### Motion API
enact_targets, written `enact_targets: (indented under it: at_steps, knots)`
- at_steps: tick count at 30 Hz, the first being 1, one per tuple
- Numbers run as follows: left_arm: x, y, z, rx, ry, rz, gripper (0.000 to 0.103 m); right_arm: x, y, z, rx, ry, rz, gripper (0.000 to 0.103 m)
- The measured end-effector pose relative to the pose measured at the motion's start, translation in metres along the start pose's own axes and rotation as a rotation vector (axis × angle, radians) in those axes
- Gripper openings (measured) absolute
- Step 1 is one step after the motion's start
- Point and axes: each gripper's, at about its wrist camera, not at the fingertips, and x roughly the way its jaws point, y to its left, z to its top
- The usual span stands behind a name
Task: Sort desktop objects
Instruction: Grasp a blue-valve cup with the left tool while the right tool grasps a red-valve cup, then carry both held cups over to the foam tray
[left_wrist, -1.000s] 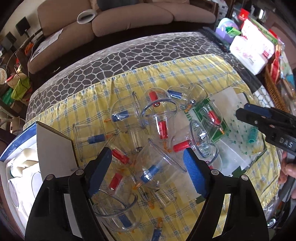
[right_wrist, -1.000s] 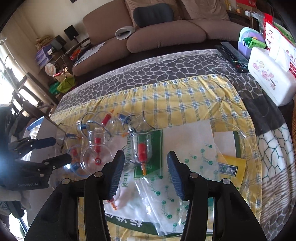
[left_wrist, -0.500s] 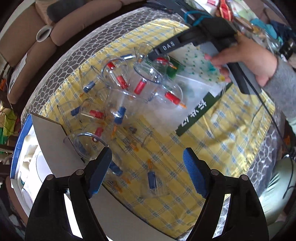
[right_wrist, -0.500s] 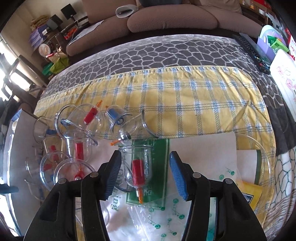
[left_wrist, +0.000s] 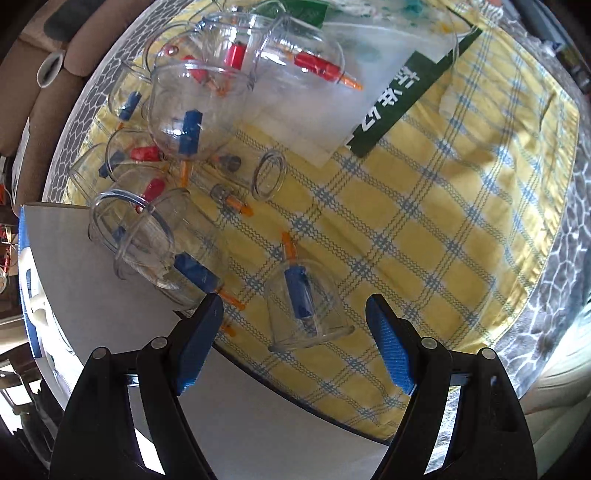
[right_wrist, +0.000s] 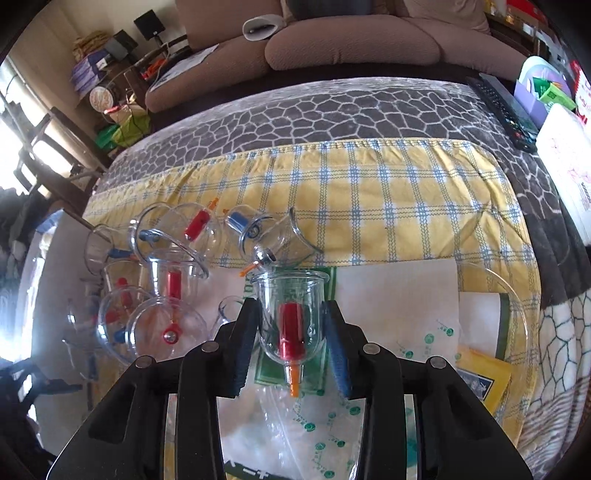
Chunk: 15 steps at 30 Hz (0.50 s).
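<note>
A clear cup with a red plunger (right_wrist: 290, 325) is sitting mouth away from the camera between the pads of the right gripper (right_wrist: 291, 334), its orange tip pointing back toward the gripper body. The jaws have just been closing and the blue pads (right_wrist: 337, 350) are standing at the cup's walls; firm pressure cannot be confirmed, though contact appears on both sides. The cup is resting over a clear plastic bag with green print (right_wrist: 388, 332). To the gripper's left, a cluster of clear cups (right_wrist: 162, 280) with red and blue plungers is lying jumbled on the yellow checked cloth (right_wrist: 369, 192).

The left gripper (left_wrist: 293, 343) is pointing down with jaws spread wide, holding nothing. A clear cup with a blue plunger (left_wrist: 301, 299) is lying on the cloth between and just ahead of its fingertips, untouched. A white board (left_wrist: 110, 295) is lying to its left
</note>
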Motion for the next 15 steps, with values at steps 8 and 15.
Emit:
enact_targets:
  at_steps: [8,15]
  knots:
    - [0.019,0.003,-0.010,-0.034,0.027,-0.039,0.047,-0.069,0.013,-0.036,-0.035,-0.074,0.062,0.037]
    - [-0.064,0.033,-0.041,-0.120,-0.142,-0.076,0.046,-0.119,0.050,-0.072,-0.074,-0.139,0.159,0.037]
